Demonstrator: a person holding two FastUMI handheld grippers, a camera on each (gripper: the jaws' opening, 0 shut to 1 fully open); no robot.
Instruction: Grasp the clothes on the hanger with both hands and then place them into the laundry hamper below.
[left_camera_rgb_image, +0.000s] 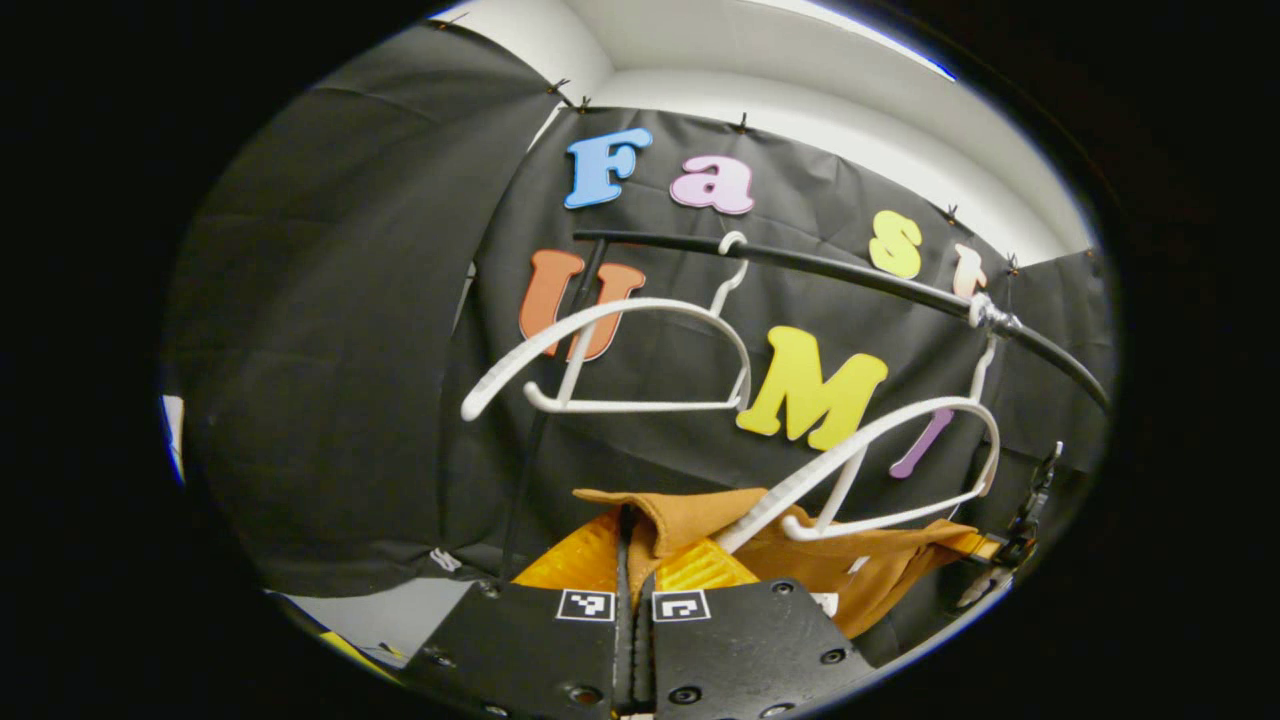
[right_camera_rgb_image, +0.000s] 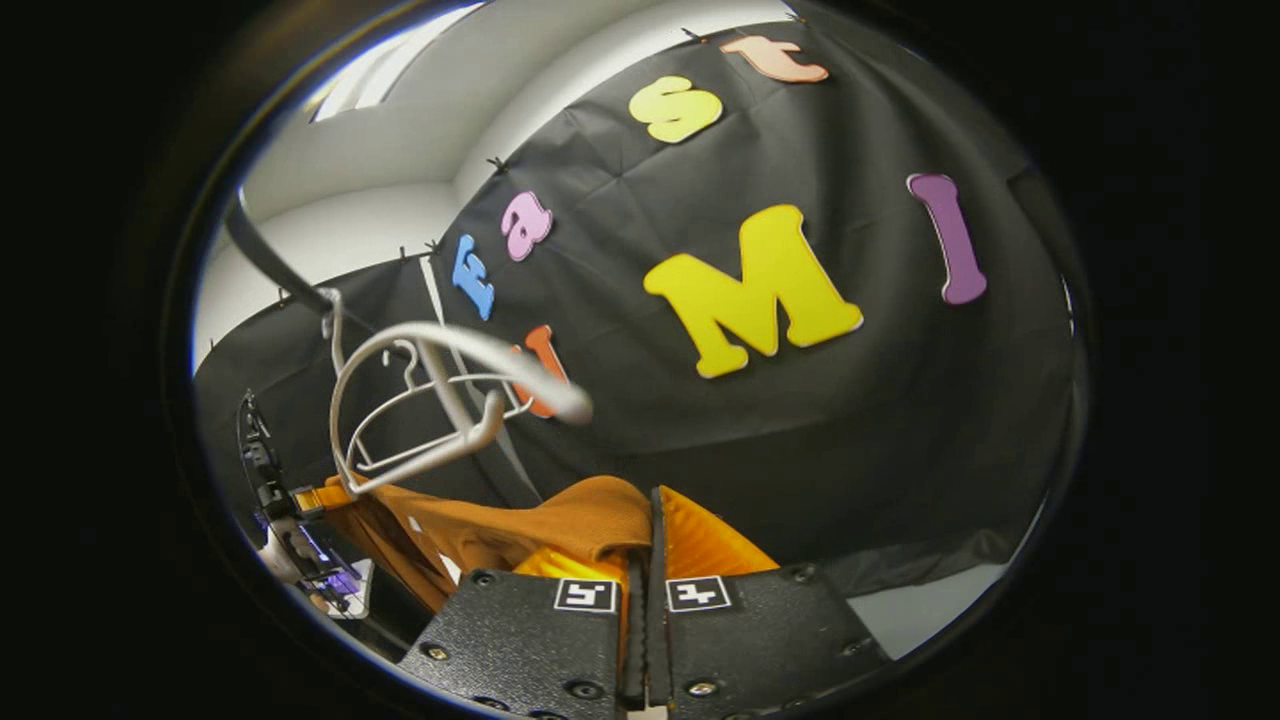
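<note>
Pinching the orange garment (left_camera_rgb_image: 850, 560) at 6 o'clock, the left gripper (left_camera_rgb_image: 634, 560) has its fingers closed on a fold. The right gripper (right_camera_rgb_image: 645, 545) likewise clamps it. Two bare white hangers (left_camera_rgb_image: 620, 355) hang from the black rail (left_camera_rgb_image: 850, 272) at 12 o'clock.

Garment (left_camera_rgb_image: 850, 560) matt brown cloth; hangers (left_camera_rgb_image: 640, 355) smooth white plastic; rail (left_camera_rgb_image: 850, 270) glossy black.

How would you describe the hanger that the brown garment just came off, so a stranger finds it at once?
Find the black rail across the black cloth wall. Two white hangers hang from it. The one directly above the brown garment is meant; the other hanger hangs apart, with cloth wall behind it.
</note>
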